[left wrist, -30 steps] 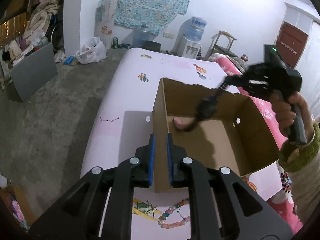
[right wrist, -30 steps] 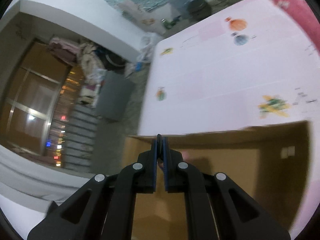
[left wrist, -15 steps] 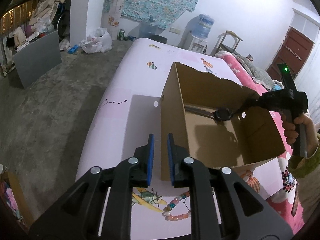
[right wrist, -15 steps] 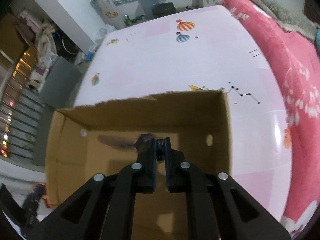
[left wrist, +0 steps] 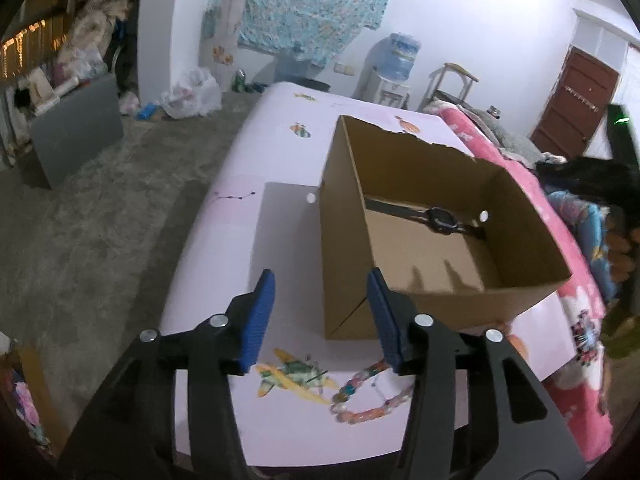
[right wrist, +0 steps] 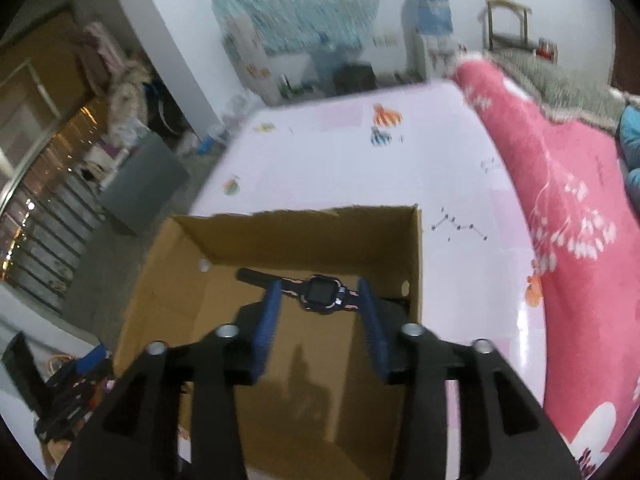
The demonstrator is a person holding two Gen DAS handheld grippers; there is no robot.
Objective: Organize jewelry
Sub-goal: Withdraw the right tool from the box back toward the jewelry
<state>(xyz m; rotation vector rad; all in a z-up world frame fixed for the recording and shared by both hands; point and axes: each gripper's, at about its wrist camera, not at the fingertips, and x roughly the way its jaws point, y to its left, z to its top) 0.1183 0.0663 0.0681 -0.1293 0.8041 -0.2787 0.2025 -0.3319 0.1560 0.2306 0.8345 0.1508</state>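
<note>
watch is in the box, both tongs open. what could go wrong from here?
1. The bead bracelet lies close under the left tongs, partly hidden by one finger; a blind grab could miss it or scatter it.
2. The cardboard box is light and no longer held; the left tongs could nudge it.
3. The right tongs hang over the watch and could snag its strap.

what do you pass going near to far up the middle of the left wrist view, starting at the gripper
left gripper → bead necklace on the table → cardboard box → watch lying inside the box → far end of the table → water dispenser by the back wall
</note>
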